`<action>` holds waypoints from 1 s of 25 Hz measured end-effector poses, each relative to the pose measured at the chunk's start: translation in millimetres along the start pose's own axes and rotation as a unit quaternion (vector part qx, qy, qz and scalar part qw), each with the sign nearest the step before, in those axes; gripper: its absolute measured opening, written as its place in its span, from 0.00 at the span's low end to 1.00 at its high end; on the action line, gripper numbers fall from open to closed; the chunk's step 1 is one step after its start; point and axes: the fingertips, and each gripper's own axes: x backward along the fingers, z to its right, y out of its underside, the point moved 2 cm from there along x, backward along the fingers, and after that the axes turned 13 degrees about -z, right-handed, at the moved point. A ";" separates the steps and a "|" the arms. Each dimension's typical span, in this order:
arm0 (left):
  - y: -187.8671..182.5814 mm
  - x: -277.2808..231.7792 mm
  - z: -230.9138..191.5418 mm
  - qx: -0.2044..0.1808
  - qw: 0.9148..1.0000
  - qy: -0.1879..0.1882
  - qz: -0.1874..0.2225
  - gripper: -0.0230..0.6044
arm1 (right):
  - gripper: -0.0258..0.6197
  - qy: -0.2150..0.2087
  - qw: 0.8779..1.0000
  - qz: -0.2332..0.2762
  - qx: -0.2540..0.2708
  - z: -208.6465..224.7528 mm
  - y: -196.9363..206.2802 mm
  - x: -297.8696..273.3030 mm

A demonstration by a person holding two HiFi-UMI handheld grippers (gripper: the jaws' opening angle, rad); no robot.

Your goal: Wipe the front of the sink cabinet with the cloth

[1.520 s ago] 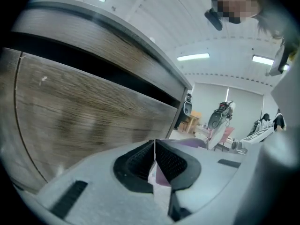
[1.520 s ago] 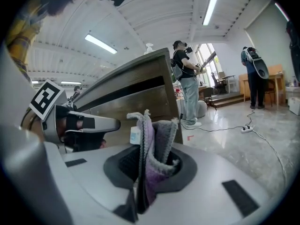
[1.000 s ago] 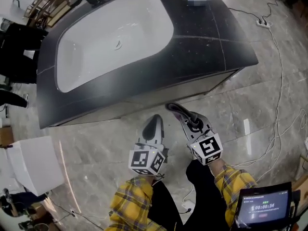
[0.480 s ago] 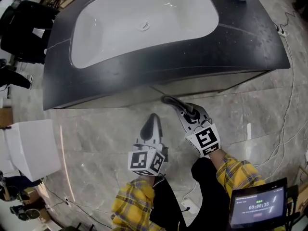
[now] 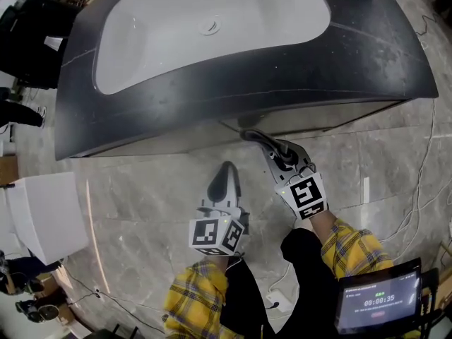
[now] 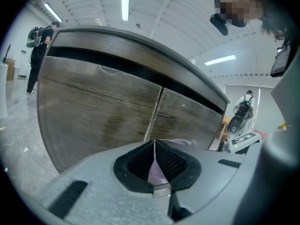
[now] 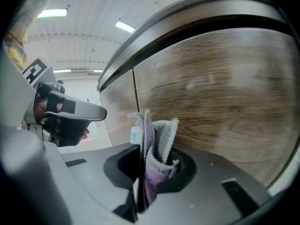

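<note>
Under the dark countertop (image 5: 296,76), close before the wooden cabinet front (image 7: 215,102).
Holding the purple-grey cloth (image 7: 155,142) pinched upright in the right gripper (image 7: 152,159), jaws closed on its folds, very near the wood panel; touching or not, cannot tell. Left gripper (image 6: 154,159) beside it, a little further back from the cabinet, jaws pressed together on nothing, pointed at the seam between two doors. Higher up, white sink (image 5: 212,20) set into the countertop.
</note>
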 end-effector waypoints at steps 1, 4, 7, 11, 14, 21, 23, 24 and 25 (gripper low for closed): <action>1.8 -2.0 2.3 -0.002 1.000 0.002 -0.003 0.05 | 0.11 0.001 1.000 0.000 -0.003 2.3 1.8 2.0; 3.7 -8.4 12.0 -0.006 1.000 0.010 -0.009 0.05 | 0.11 0.005 1.000 -0.004 -0.008 10.9 6.7 9.9; 0.1 -16.6 24.7 -0.009 1.000 0.018 -0.008 0.05 | 0.11 0.013 1.000 -0.006 -0.010 24.9 11.2 18.6; 0.5 -29.5 41.4 -0.014 1.000 0.023 -0.011 0.05 | 0.11 0.022 1.000 0.001 -0.022 43.8 16.2 31.2; 4.2 -38.6 57.0 -0.023 0.999 0.032 -0.018 0.05 | 0.11 0.028 0.999 0.002 -0.029 56.4 22.4 40.6; 7.7 -58.2 96.3 -0.040 0.997 0.056 -0.032 0.05 | 0.11 0.051 0.998 0.005 -0.042 92.3 33.4 65.7; 6.5 -64.4 107.0 -0.045 0.996 0.063 -0.035 0.05 | 0.11 0.060 0.997 0.005 -0.045 104.0 35.9 74.0; 5.8 -67.5 111.9 -0.046 0.996 0.066 -0.036 0.05 | 0.11 0.064 0.997 0.006 -0.048 109.8 37.0 78.0; 5.0 -70.6 116.5 -0.048 0.996 0.069 -0.037 0.05 | 0.11 0.068 0.996 0.007 -0.050 115.6 38.1 81.8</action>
